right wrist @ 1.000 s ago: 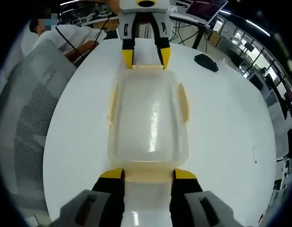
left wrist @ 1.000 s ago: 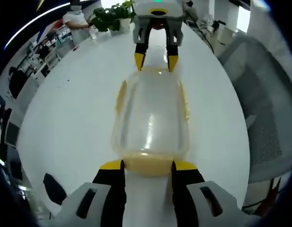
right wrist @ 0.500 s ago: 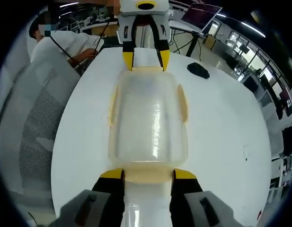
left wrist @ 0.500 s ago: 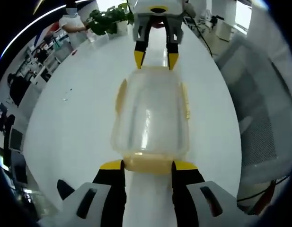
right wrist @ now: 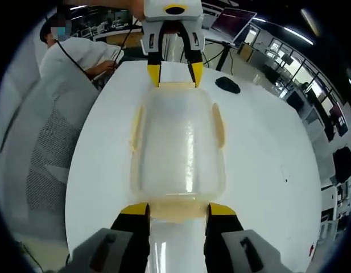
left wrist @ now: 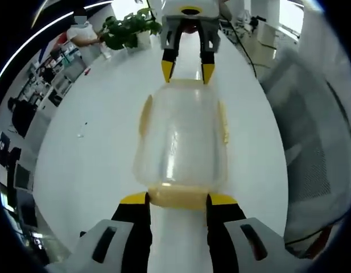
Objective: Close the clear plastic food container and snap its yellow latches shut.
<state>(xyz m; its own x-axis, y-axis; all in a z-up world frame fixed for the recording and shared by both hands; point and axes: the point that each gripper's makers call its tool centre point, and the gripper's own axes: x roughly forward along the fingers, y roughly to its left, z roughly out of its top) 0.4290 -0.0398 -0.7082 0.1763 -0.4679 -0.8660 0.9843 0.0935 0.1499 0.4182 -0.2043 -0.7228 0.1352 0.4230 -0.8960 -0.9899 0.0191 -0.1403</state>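
Lifted a little higher off the white table [left wrist: 78,170] than a second ago, container [left wrist: 181,136] hanging between left gripper [left wrist: 178,199] and right gripper [right wrist: 170,209], each spread astride an end latch [left wrist: 178,196], needing an inward squeeze to snap both.

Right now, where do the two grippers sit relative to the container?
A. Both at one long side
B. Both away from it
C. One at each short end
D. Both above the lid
C: the left gripper straddles the near end latch of the container, and the right gripper is at the far end.
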